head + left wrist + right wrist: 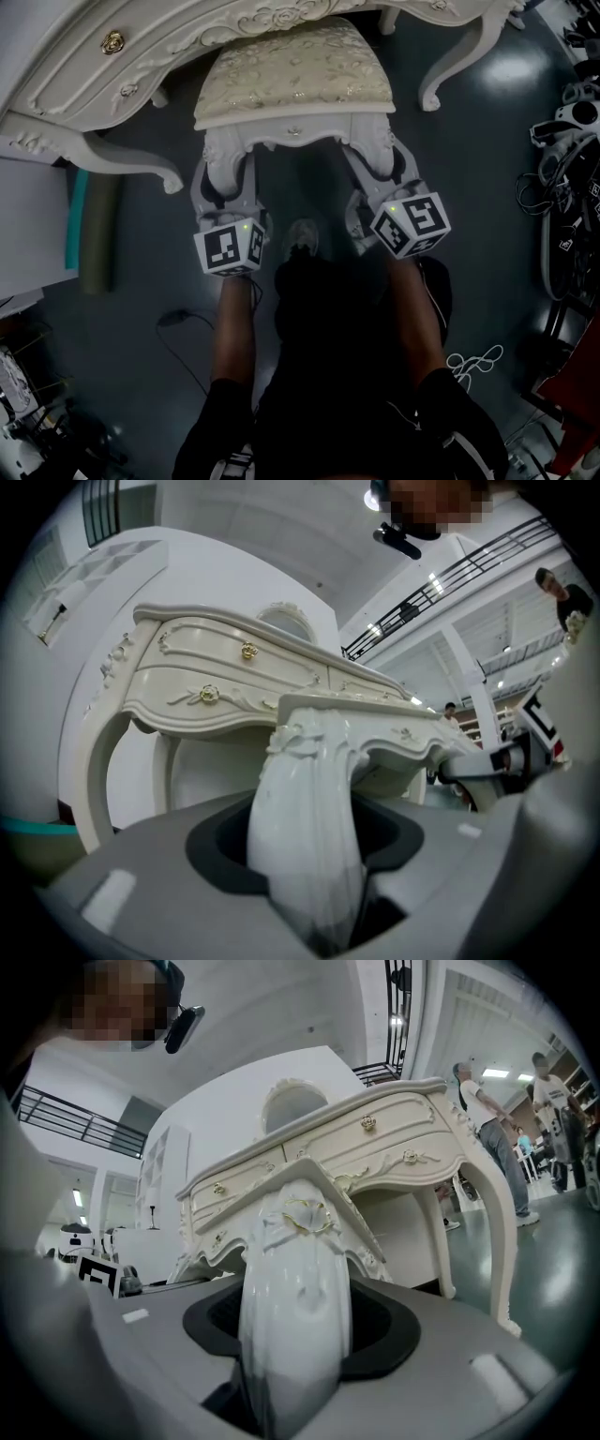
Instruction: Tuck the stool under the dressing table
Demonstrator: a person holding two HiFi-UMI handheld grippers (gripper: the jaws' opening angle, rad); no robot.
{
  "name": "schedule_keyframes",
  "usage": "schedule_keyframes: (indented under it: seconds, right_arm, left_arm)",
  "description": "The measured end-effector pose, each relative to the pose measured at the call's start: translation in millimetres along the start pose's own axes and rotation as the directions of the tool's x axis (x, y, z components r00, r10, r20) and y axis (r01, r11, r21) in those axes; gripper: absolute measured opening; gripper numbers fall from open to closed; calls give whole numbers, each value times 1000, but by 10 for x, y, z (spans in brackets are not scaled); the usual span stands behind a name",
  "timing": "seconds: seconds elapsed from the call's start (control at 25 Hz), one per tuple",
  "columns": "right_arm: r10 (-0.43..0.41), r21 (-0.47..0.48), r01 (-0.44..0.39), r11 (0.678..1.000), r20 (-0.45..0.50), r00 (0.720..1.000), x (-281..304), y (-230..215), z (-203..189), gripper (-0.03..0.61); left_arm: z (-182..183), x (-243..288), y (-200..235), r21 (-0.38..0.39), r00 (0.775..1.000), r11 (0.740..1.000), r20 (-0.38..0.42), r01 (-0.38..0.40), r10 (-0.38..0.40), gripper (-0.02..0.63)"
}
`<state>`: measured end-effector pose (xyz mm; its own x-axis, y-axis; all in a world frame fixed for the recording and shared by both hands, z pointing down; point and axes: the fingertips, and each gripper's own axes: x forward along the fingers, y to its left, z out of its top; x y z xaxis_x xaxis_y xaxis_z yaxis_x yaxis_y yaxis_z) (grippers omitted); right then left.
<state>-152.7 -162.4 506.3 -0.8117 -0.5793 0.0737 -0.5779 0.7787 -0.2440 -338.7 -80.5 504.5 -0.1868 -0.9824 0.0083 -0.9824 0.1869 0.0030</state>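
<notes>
The cream stool [295,70], with a padded embroidered seat, stands with its far part beneath the carved white dressing table [141,56]. My left gripper [225,178] is shut on the stool's near left leg [305,827], which fills the gap between its jaws in the left gripper view. On the near right leg [291,1307] my right gripper [380,173] is shut in the same way. Both grippers point level toward the table. The table's drawers with gold knobs [247,652] show behind the leg in each gripper view.
Curved table legs [141,161] [459,66] flank the stool on the dark floor. A green roll [98,234] and a white cabinet [28,234] lie at the left. Cables and gear [562,187] crowd the right. People [492,1138] stand beyond the table.
</notes>
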Motion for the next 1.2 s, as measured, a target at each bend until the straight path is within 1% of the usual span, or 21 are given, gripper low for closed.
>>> schedule_keyframes:
  seconds: [0.2,0.44,0.64,1.0,1.2]
  right_arm:
    - [6,-28,-6,1000,-1,1000,191,-22,-53,244]
    - [6,-23,-5,1000,11,1000,396,-88,-188,244]
    - [13,-34,-12,999,8,1000,515,-176,-238,244]
    - [15,-19,-15,1000,21,1000,636,-329,-261,244]
    - [30,-22,-29,999,37,999,592,-286,-286,244]
  left_arm:
    - [-101,120,117,-16,1000,1000,18,-10,10,245]
    - [-214,276,226,3,1000,1000,20,-14,14,245]
    - [-314,399,247,-12,999,1000,30,-10,10,245]
    - [-344,587,218,6,999,1000,32,-2,2,245]
    - [-342,503,218,17,999,1000,49,-13,12,245]
